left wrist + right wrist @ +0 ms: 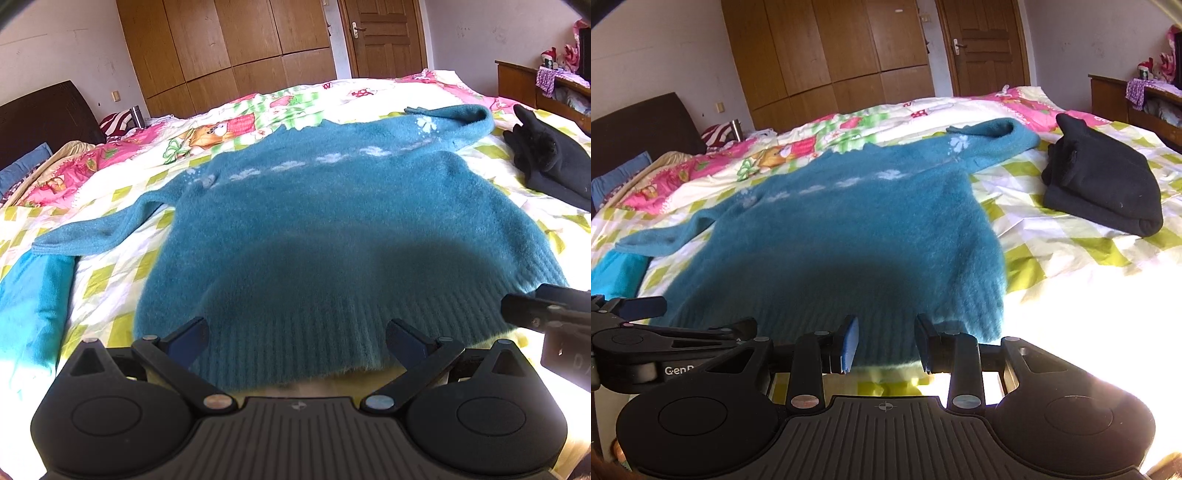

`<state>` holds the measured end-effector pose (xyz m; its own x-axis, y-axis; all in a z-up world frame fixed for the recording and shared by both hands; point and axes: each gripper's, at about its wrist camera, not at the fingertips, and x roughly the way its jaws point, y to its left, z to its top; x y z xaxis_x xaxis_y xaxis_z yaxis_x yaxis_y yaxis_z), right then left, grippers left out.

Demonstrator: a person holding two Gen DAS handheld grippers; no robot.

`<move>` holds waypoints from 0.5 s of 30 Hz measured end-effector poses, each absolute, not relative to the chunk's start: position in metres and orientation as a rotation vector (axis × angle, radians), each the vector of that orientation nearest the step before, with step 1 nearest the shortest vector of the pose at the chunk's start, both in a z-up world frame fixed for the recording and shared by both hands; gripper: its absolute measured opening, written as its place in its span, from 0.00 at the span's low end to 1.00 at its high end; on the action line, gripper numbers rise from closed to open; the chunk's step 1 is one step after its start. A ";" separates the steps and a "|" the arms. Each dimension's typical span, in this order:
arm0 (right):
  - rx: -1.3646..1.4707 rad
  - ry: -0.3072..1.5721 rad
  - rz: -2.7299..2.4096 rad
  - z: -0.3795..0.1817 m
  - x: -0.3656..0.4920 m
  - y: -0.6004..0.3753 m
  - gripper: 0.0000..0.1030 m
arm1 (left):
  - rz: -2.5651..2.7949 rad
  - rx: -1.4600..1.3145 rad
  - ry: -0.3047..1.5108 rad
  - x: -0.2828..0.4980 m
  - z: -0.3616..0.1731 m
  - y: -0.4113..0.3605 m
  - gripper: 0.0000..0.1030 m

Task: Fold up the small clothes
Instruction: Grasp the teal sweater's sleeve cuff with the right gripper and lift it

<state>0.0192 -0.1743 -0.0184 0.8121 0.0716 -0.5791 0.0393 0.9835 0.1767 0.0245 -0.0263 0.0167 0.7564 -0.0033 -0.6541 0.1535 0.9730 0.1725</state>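
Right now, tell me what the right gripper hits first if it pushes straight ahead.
Most likely the ribbed hem of the teal sweater: the open right gripper points right at it, though the gap is hard to judge.

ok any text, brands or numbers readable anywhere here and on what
"GenR": white print on the body of the left gripper, cut off by the right gripper's own frame, so the word is likely longer.
Pale marks on the right gripper body at the frame edge: too cut off to read.
Quilt cartoon prints, teal sweater: no lettering legible.
Nothing else readable.
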 end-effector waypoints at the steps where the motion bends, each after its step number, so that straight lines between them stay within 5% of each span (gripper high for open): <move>1: 0.193 0.617 0.007 -0.015 0.026 -0.180 0.32 | -0.096 0.222 0.699 0.032 0.020 -0.028 1.00; 15: -0.254 0.485 -0.253 0.027 0.263 -0.263 0.32 | -0.271 0.217 0.654 0.204 0.006 -0.107 1.00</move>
<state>0.2625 -0.2626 0.0273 0.8549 -0.2978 -0.4249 0.1785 0.9377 -0.2980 0.2037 -0.1066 0.0060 0.7603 -0.1794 -0.6243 0.3150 0.9424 0.1129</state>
